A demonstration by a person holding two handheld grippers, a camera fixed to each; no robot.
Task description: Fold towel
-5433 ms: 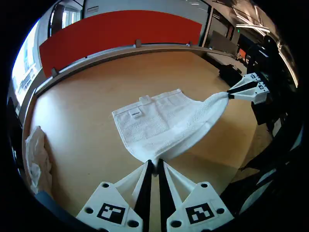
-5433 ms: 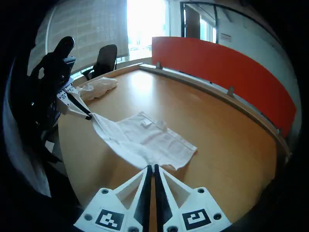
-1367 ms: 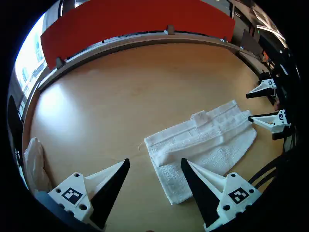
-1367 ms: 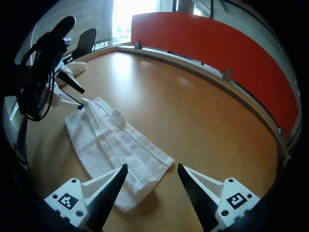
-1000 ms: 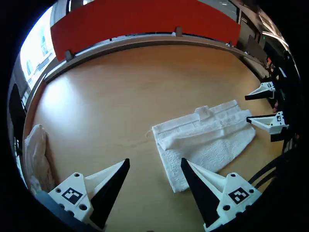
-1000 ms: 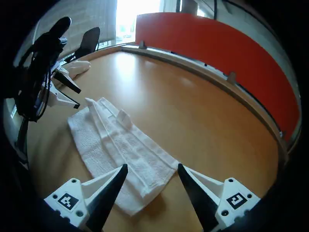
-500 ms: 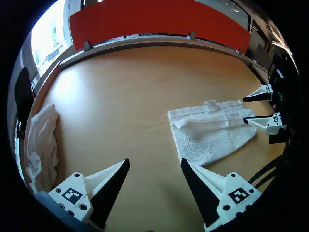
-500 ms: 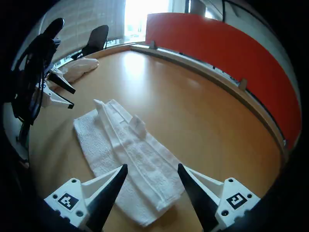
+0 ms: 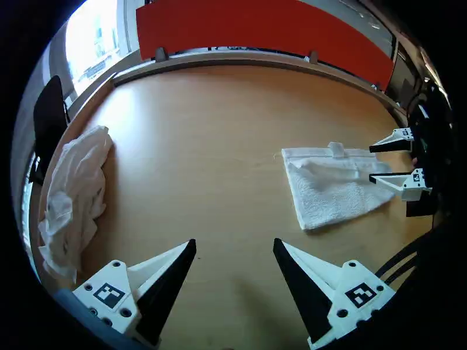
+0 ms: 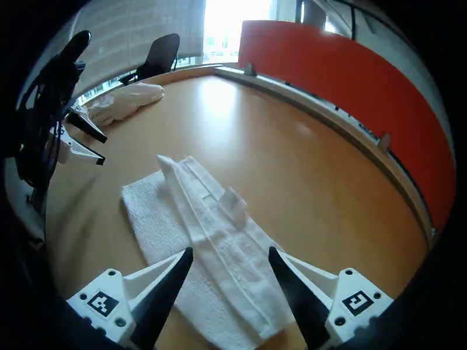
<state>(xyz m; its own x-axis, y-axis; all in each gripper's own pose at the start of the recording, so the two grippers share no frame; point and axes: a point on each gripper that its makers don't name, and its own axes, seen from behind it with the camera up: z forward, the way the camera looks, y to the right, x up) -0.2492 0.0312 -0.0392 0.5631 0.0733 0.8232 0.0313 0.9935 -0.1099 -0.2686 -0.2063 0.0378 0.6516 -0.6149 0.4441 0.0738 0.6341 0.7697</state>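
Looking along the left gripper (image 9: 232,245): released, both fingers spread wide above bare wooden table (image 9: 198,146). The towel (image 9: 333,189) lay folded flat on the table, well ahead and off to that camera's right side, clear of this gripper. A narrower folded strip ran along its far edge, with a small hang loop (image 9: 335,148) sticking out.

The right gripper (image 9: 370,163) sat at the towel's far end in the left gripper view, also released, fingers apart. One finger was over the towel's edge; contact could not be told.

Right gripper view: same gripper's own fingers were wide apart, and the near end of the towel lay below and between them. The strip ran diagonally away from the camera. The left gripper showed near the table's left edge, apart from the towel.

A crumpled white cloth (image 9: 73,186) was heaped at the table's far side, beside a black office chair (image 9: 46,119). A red partition (image 9: 262,26) ran along the back edge.
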